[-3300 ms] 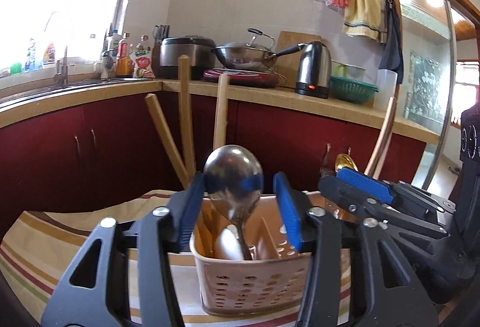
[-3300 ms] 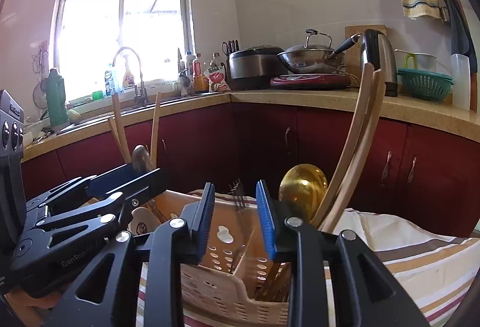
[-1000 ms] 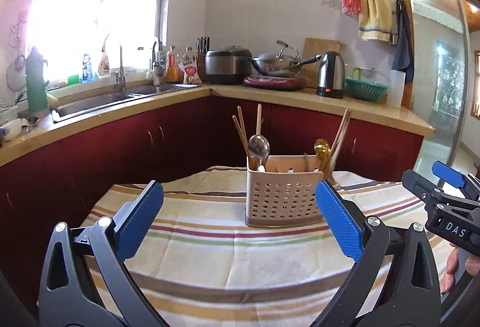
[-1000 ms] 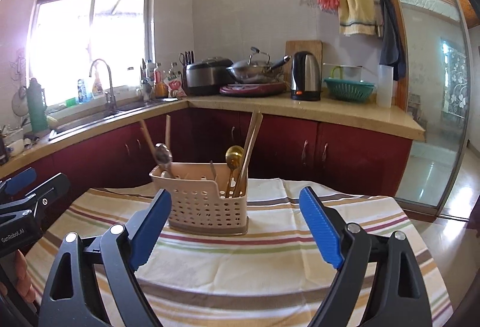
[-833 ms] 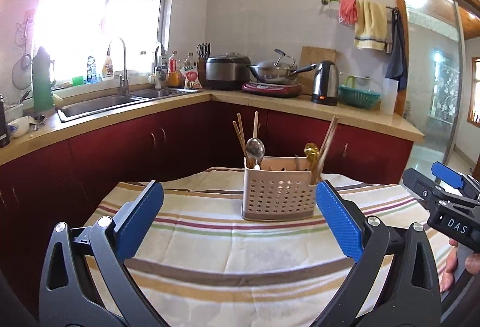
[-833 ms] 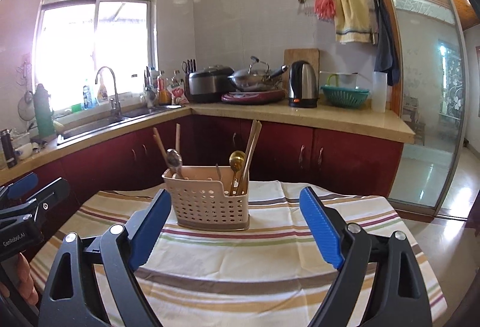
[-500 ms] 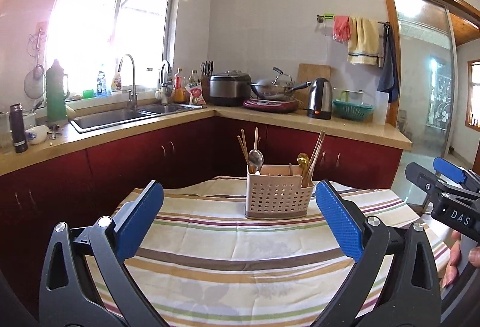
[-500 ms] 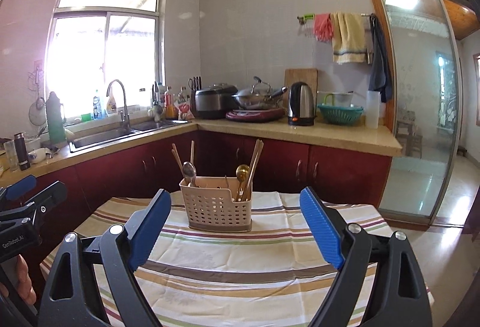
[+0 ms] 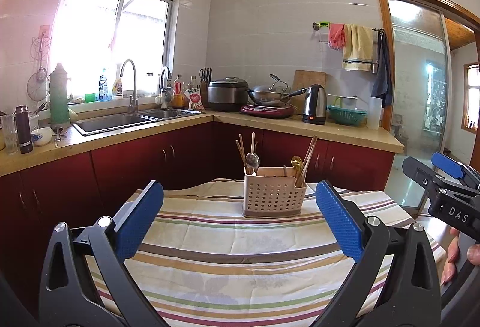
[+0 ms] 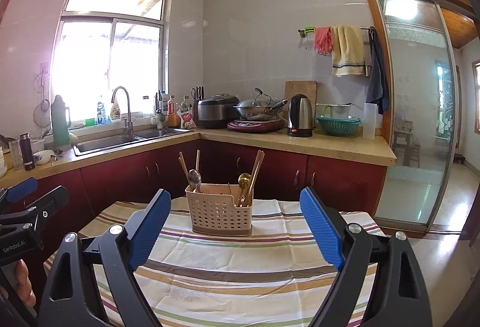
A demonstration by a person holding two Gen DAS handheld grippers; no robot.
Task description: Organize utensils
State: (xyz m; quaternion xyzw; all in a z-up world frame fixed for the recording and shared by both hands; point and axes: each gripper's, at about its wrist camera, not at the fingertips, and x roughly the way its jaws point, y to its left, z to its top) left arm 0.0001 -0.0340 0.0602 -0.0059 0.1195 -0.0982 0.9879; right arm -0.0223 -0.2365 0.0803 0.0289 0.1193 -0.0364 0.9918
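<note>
Beige and perforated, a plastic utensil caddy (image 9: 274,192) stands upright near the far edge of a tabletop (image 9: 240,252) covered in a striped cloth. It lies straight ahead of both grippers, well apart from them. Wooden chopsticks (image 9: 307,160), a silver spoon (image 9: 252,160) and a gold spoon (image 9: 296,162) stand in its compartments, handles pointing up, long axes near vertical. Neither gripper looks clearly nearer. The left gripper (image 9: 237,222) has its blue fingers (image 9: 139,217) spread wide apart, holding nothing and touching nothing. The right gripper (image 10: 235,232) is likewise wide apart and empty. The sorting looks finished, judging by the bare cloth.
</note>
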